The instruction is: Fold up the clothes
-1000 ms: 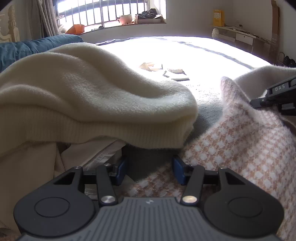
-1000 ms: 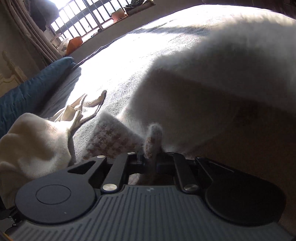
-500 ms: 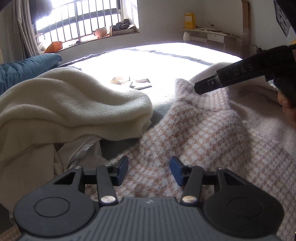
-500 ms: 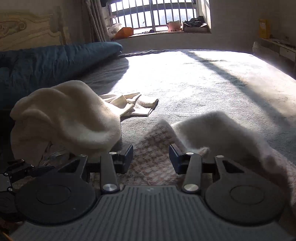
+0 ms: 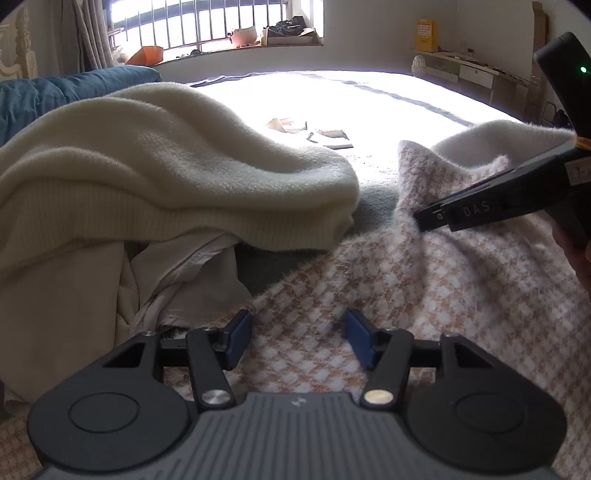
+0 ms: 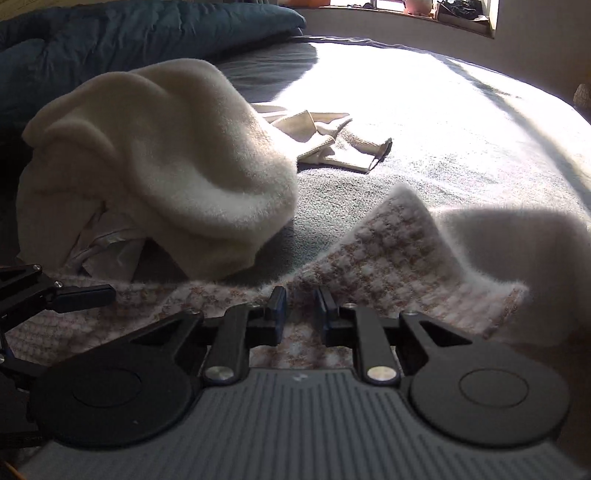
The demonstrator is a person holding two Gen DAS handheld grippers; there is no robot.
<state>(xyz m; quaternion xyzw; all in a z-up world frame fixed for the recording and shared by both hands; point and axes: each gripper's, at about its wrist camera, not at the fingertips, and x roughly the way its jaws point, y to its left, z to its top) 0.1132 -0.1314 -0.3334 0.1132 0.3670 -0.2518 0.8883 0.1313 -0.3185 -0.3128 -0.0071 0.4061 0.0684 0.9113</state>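
Observation:
A pink-and-white houndstooth knit garment (image 5: 424,295) lies spread on the grey bed, one corner standing up; it also shows in the right wrist view (image 6: 391,243). My left gripper (image 5: 298,341) is open, its blue pads low over the garment's near edge. My right gripper (image 6: 298,308) has its jaws narrowed around a fold of the same garment with a small gap left; it shows from the side in the left wrist view (image 5: 424,218), its tip touching the cloth. A cream fleece sweater (image 5: 166,177) lies heaped to the left.
The cream sweater (image 6: 159,158) rests on beige clothes (image 5: 177,280). Small cream cloth pieces (image 6: 332,144) lie farther out on the grey bedcover (image 6: 443,122). A blue duvet (image 6: 129,33) lies at the far left. A window sill and a desk (image 5: 461,70) stand beyond the bed.
My right gripper opened, came down onto the houndstooth garment and narrowed its jaws on a fold. My left gripper stayed open and shifted slightly over the garment's edge.

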